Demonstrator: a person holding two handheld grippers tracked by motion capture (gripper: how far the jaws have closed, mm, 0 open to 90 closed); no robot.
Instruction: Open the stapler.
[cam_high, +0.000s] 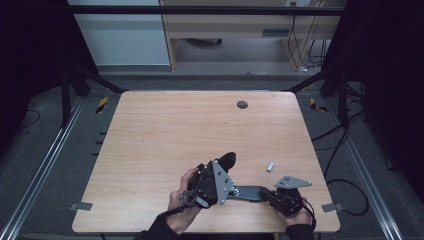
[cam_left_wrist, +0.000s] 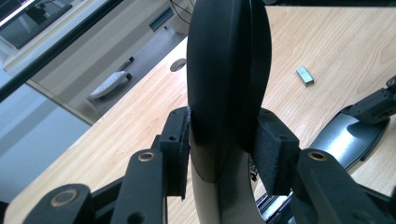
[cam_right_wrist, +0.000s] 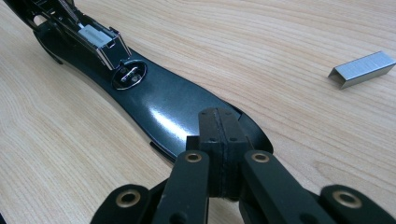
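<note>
We have the stapler (cam_high: 240, 192) swung open near the tabletop's (cam_high: 175, 125) front edge: our left gripper's (cam_left_wrist: 223, 140) fingers pinch its raised top arm (cam_left_wrist: 226, 70), while our right gripper's (cam_right_wrist: 219, 140) fingers, pressed together, pin the base (cam_right_wrist: 159, 105). The staple strip (cam_right_wrist: 362, 68) lies unloaded beside it.

Stapler (cam_high: 235, 187) — black, glossy, swung fully open near the front edge of the tabletop (cam_high: 165, 125). Base (cam_right_wrist: 159, 109) lies flat on the wood, anvil plate facing up; metal magazine (cam_right_wrist: 100, 37) lifted off it at the hinge end. Top cover (cam_left_wrist: 226, 70), black and rounded, stands raised well above the base. Staple strip (cam_high: 270, 166) — small, silver, lies loose just beyond the base, not touching it.
</note>
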